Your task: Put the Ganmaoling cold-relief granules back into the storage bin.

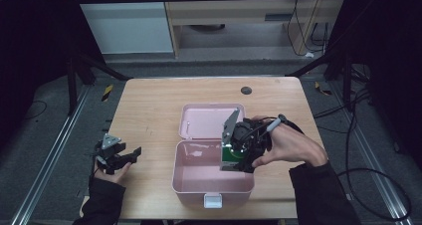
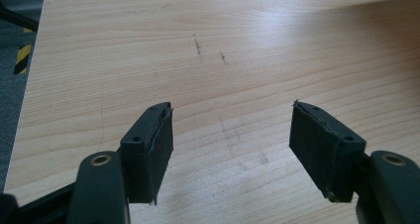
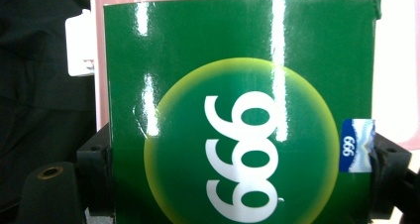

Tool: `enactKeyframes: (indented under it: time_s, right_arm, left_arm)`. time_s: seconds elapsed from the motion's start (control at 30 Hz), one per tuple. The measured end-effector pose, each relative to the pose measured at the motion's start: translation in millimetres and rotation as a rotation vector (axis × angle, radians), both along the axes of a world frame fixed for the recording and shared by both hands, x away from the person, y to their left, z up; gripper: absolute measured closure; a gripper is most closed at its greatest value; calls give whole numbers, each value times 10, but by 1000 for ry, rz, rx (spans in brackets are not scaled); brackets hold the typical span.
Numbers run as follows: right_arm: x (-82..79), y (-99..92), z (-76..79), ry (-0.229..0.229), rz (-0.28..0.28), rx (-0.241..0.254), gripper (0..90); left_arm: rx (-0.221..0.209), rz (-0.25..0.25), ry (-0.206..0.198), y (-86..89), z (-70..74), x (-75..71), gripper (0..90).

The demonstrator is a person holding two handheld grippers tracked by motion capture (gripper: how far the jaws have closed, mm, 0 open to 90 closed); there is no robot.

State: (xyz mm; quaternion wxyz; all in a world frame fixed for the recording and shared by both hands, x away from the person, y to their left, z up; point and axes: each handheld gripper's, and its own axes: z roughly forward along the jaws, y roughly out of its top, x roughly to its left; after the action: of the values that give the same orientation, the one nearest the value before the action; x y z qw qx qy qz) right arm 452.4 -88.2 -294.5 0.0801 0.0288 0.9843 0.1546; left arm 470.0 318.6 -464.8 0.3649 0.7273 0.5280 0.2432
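Landmark: pink box (image 1: 199, 177), lid swung open and lying flat behind it, near the middle of the wooden table (image 1: 149, 110).
Right gripper: right gripper (image 1: 239, 153) at the pink box's right wall, clenched on a green carton (image 1: 230, 154) held over the box's open inside.
Right gripper view: green carton (image 3: 237, 110) pinched by its two edges between the jaws; glossy face, yellow disc, white "999", small blue label; pink box behind it.
Left gripper: left gripper (image 1: 130, 154), well left of the pink box, at the table's near-left edge, released.
Left gripper view: jaws spread wide over bare wood (image 2: 223, 60) with faint scuff marks.
Surface: pale wood grain; a dark round spot (image 1: 246, 90) behind the pink box.
Room: dim; grey floor, cables right of the table, pale cabinets beyond.
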Motion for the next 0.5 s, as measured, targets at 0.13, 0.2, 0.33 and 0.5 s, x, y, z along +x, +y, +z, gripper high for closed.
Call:
enactKeyframes:
  time_s: [0.13,0.2,0.33,0.5]
  right_arm:
    - [1,46,-42,5,5,-9,159]
    - [5,64,-61,8,10,-8,159]
    - [9,103,-104,9,12,-16,159]
    - [18,147,-158,14,26,-22,159]
  left_arm:
    - [1,0,0,0,0,1,327]
    - [0,0,-1,1,1,1,327]
    - [0,0,-1,3,1,1,327]
    - [1,-1,-1,4,3,0,327]
